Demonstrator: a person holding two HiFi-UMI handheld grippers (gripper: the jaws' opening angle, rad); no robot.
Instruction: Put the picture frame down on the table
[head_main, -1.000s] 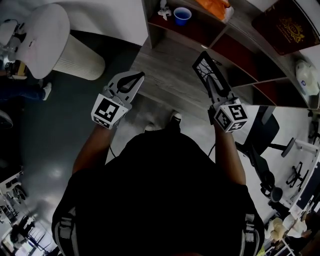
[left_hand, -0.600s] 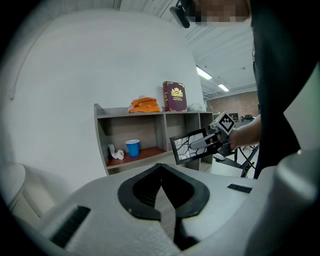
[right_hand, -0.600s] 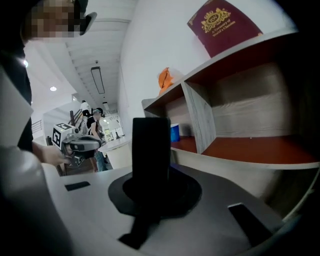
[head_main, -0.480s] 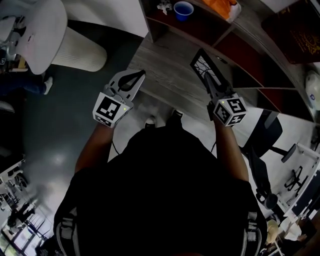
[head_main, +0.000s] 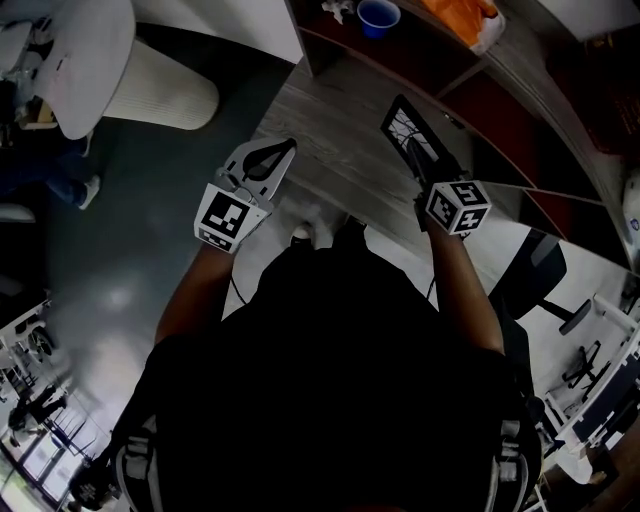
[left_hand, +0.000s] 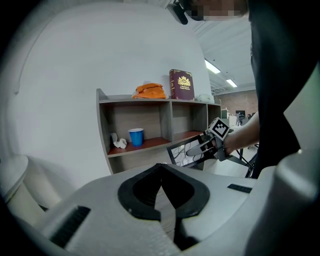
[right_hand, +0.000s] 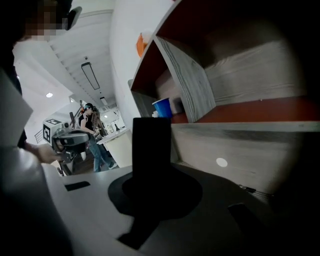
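Observation:
The picture frame is a dark rectangle with a line drawing on its face, tilted above the grey wood-grain table. My right gripper is shut on its near edge. In the right gripper view the frame's dark back stands up between the jaws. From the left gripper view the frame and the right gripper show in front of the shelves. My left gripper hangs over the table's left edge, its jaws closed tip to tip with nothing in them.
A shelf unit stands along the table's far side with a blue cup and an orange bundle. A white chair is at far left and a black office chair at right.
Both grippers have sunk toward the table, the right one carrying the frame down with it. The frame's grip and both jaws look unchanged.

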